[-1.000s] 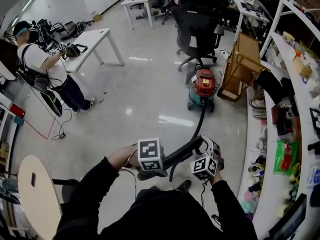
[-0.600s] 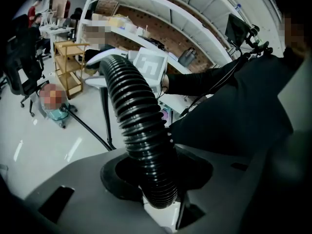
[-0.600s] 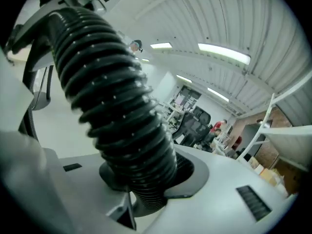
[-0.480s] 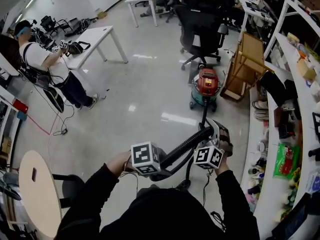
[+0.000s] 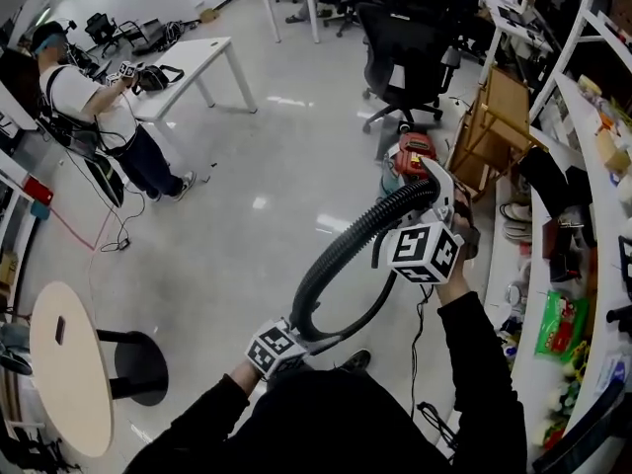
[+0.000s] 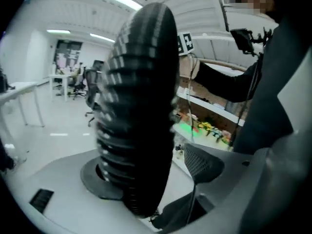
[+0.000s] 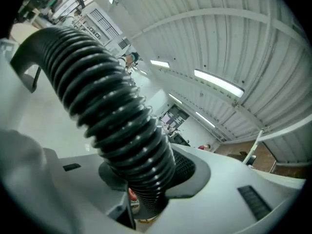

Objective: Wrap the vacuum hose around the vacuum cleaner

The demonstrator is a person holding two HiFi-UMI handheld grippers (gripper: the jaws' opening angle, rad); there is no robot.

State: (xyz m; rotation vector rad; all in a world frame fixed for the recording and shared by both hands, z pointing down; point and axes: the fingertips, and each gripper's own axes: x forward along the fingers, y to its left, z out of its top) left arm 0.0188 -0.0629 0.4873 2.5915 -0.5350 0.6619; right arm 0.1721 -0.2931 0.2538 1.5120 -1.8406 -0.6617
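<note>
Black ribbed vacuum hose in a big arc, left gripper jaws just opened wide around it, right gripper just eased slightly, pinching it

Open floor left of the vacuum cleaner gives a wide lane from the operator's feet to the white desk. The right side is tight. The cleaner stands hemmed in by a black office chair behind it and a wooden frame just beside it. Laden shelves line the right wall. The black hose arcs across the front approach. A round table blocks the lower left. A person and trailing cables occupy the far left.
</note>
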